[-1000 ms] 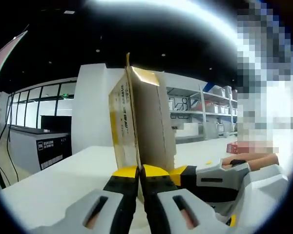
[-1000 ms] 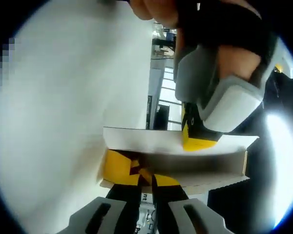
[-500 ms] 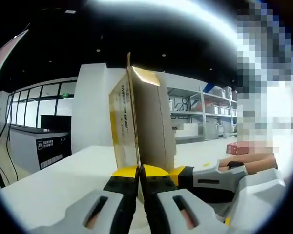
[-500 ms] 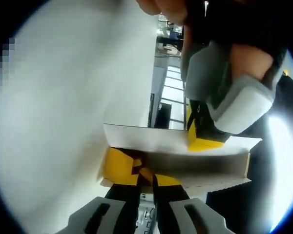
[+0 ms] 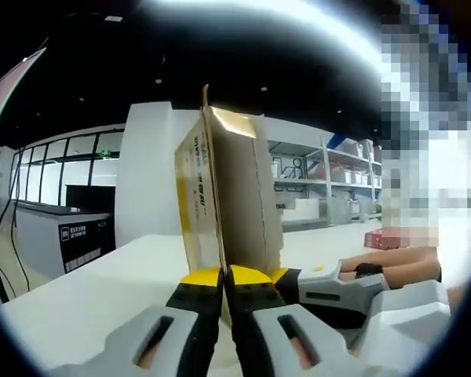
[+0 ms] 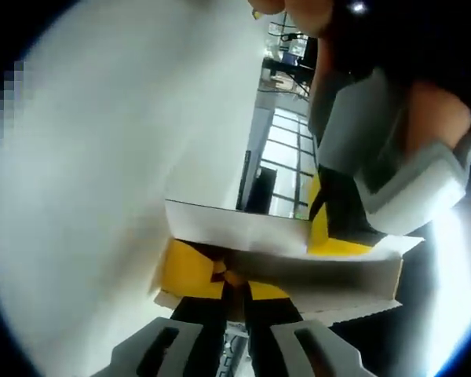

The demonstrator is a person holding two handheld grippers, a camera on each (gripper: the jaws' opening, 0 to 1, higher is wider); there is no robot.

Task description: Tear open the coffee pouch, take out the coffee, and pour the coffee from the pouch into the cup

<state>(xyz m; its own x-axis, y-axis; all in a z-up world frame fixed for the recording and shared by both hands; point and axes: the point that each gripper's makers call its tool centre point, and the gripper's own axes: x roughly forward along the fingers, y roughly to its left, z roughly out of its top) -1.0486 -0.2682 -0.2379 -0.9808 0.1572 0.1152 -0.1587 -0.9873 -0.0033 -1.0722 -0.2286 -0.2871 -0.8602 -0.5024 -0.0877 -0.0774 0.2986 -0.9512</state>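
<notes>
In the left gripper view, a dark counter [image 5: 59, 236] with a white label stands at the far left before a row of tall windows [image 5: 63, 169], under a black ceiling. A white table [image 5: 86, 298] spreads across the lower frame. At centre, your left gripper [image 5: 224, 276] has its yellow-tipped jaws pressed together on the lower edge of the coffee pouch [image 5: 228, 204], which stands upright and edge-on to the camera, its printed yellow-and-white face turned left and its plain brown side turned right, the top rising against a white pillar [image 5: 145, 173]. Just right of the pouch's base your right gripper [image 5: 286, 276] reaches in from the right, its yellow tip against the pouch and its grey body trailing off toward your hand [image 5: 392, 263]. Behind it, metal shelving [image 5: 322, 177] lines the far wall, and a small red box [image 5: 377, 237] sits on the table.

In the right gripper view, rolled on its side, a broad white surface [image 6: 110, 141] takes up the left half. Your right gripper [image 6: 234, 292] is clamped on the pouch [image 6: 282, 255], which lies across the frame as a pale band with a yellow patch at its left end. At right, the left gripper [image 6: 330, 236] meets the pouch from above with its yellow tip touching the upper edge, its grey housing beyond. Both claws grip the same pouch, held in the air above the table.
</notes>
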